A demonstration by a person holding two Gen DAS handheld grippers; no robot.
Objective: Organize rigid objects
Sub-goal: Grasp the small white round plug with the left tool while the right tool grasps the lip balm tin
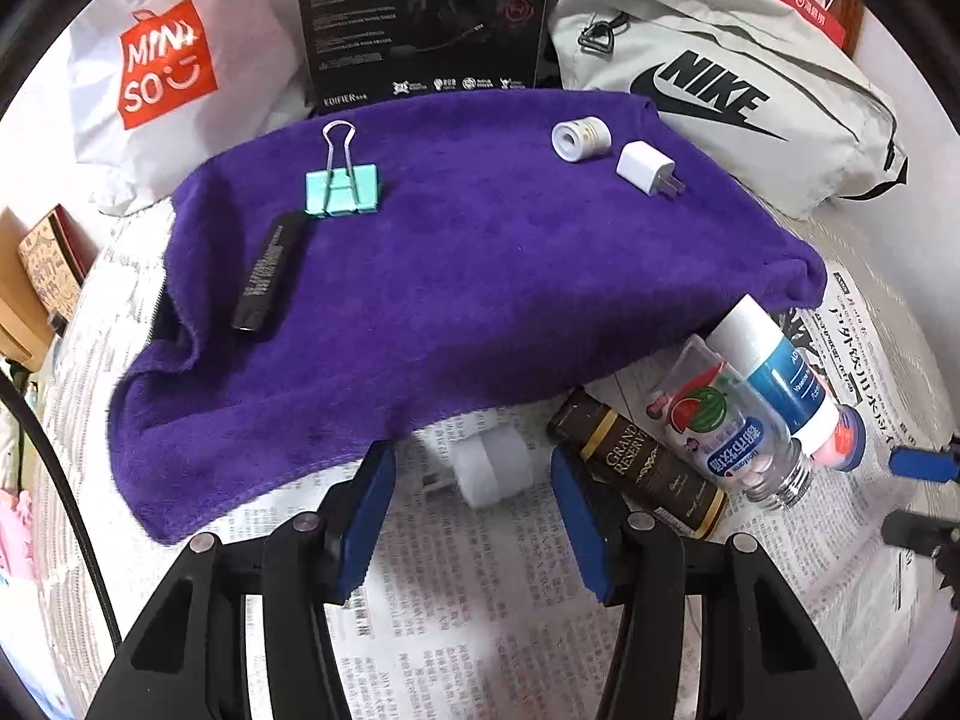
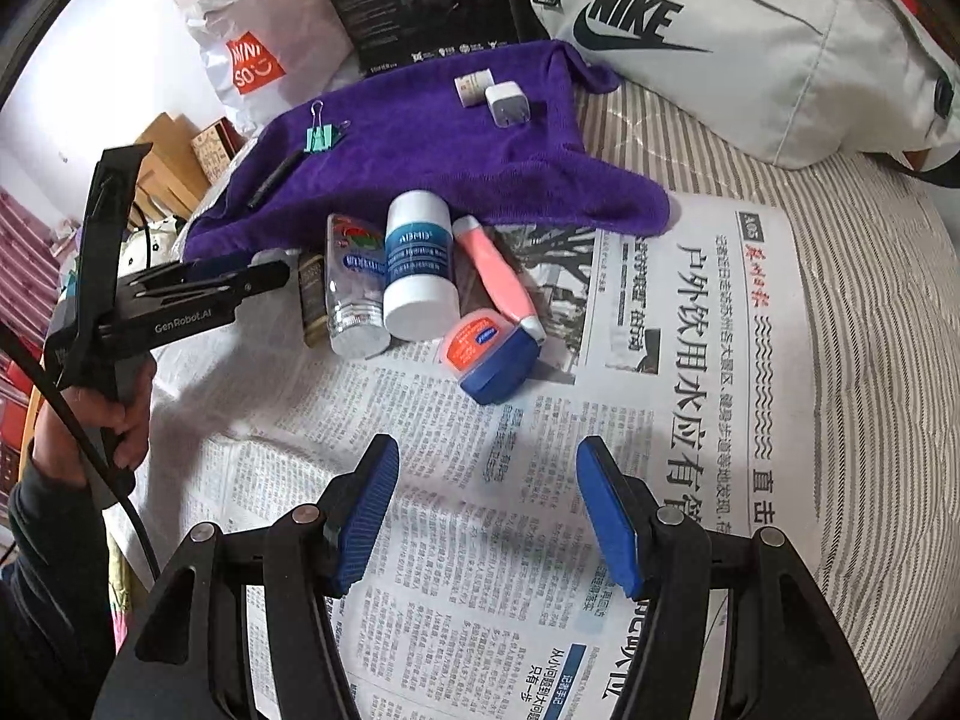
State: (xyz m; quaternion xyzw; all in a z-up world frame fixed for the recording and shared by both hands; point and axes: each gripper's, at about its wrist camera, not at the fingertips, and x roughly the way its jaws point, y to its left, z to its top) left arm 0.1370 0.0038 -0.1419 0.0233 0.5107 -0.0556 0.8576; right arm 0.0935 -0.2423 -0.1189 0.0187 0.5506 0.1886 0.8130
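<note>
At lower centre of the left wrist view a white plug adapter [image 1: 489, 467] lies on newspaper [image 1: 480, 630] just beyond the spread, empty fingers of the left hand-held gripper [image 1: 474, 516], the purple towel [image 1: 480, 276] above it, while the right hand-held gripper [image 2: 486, 516] also stands apart, holding nothing, below the blue-lidded tin [image 2: 489, 354].

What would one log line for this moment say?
left tool: open, over white plug | right tool: open, over newspaper | towel: clip, black tube, roll, charger

left hand-held gripper [image 1: 474, 498]: jaws apart, empty | right hand-held gripper [image 2: 487, 504]: jaws apart, empty
</note>
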